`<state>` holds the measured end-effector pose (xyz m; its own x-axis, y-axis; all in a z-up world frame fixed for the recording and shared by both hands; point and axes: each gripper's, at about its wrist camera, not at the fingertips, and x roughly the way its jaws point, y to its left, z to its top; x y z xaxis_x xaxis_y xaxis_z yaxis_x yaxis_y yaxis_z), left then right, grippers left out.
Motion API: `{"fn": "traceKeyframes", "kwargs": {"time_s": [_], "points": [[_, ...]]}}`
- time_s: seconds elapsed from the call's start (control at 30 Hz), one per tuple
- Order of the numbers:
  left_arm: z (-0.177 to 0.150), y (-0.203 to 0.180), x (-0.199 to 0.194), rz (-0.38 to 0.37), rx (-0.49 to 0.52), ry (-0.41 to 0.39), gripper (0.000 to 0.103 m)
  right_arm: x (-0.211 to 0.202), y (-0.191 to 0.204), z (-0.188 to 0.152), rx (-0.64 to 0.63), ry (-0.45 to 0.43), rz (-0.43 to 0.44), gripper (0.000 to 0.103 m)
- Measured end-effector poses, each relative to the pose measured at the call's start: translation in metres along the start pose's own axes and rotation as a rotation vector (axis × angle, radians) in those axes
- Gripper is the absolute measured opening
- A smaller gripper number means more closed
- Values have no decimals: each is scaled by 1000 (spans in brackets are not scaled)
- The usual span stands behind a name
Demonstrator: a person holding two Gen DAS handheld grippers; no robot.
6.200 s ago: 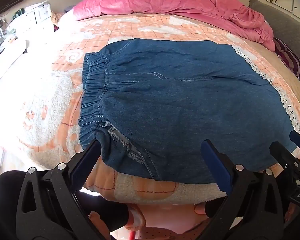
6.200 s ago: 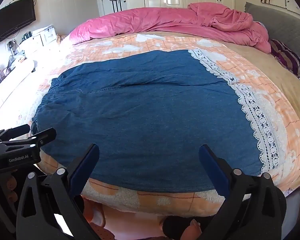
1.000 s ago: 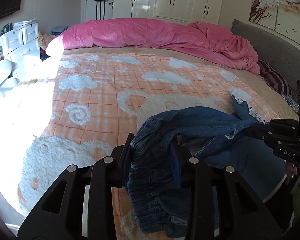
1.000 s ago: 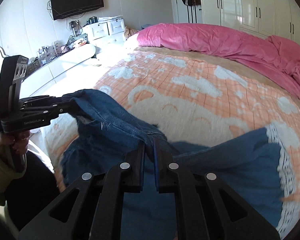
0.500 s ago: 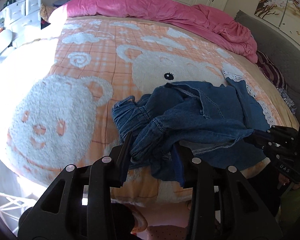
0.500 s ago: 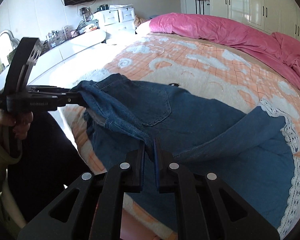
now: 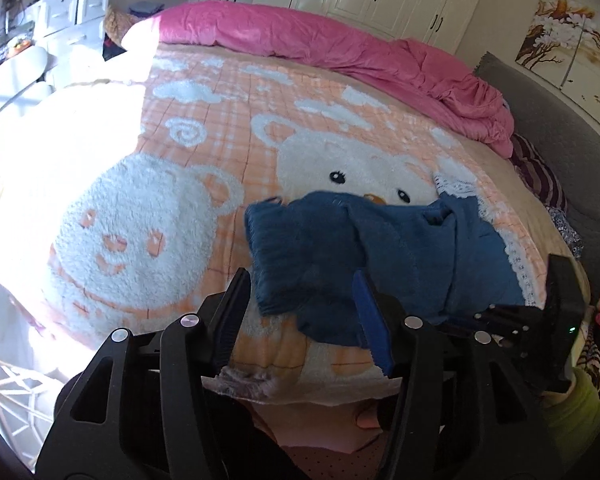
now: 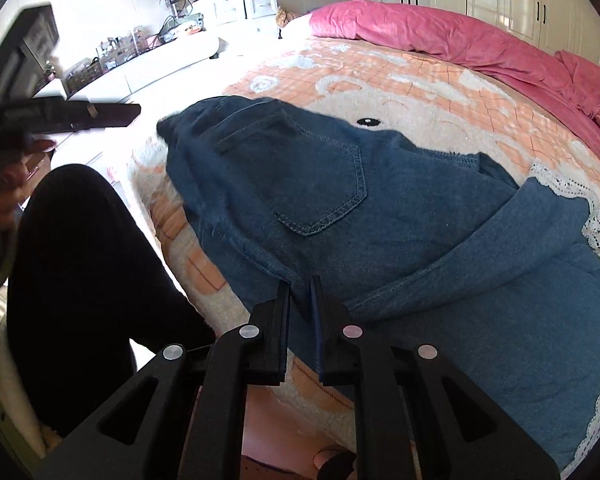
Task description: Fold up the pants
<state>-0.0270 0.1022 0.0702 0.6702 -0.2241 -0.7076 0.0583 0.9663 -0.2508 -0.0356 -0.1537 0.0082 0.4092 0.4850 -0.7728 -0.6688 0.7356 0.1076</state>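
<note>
The blue denim pants (image 8: 380,216) lie folded over on the bed's near edge, back pocket up, white lace hem at the right. They also show in the left wrist view (image 7: 364,256). My left gripper (image 7: 304,312) is open, just off the fold's near left edge, holding nothing. In the right wrist view the left gripper (image 8: 112,114) hangs in the air to the left of the pants. My right gripper (image 8: 299,304) is nearly closed on the near edge of the denim; it shows in the left wrist view (image 7: 480,320) at the right.
The bed carries an orange and white cartoon blanket (image 7: 148,224) and a pink duvet (image 7: 340,48) at the far side. A grey headboard (image 7: 560,136) is on the right. White drawers and a cluttered counter (image 8: 172,40) stand left. The person's dark leg (image 8: 80,280) is against the bed edge.
The left gripper has let go of the waistband and opened. The lifted denim now lies folded flat on the bed. The right gripper stays closed on the cloth and has come lower.
</note>
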Motion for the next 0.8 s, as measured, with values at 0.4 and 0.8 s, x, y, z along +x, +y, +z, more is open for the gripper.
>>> {"fn": "traceKeyframes", "kwargs": {"time_s": [0.4, 0.8], "points": [[-24, -49, 99, 90, 178, 197, 39, -24, -4, -4, 65, -36, 6, 30], [-29, -48, 98, 95, 193, 188, 39, -11, -20, 22, 118, -21, -90, 46]]}}
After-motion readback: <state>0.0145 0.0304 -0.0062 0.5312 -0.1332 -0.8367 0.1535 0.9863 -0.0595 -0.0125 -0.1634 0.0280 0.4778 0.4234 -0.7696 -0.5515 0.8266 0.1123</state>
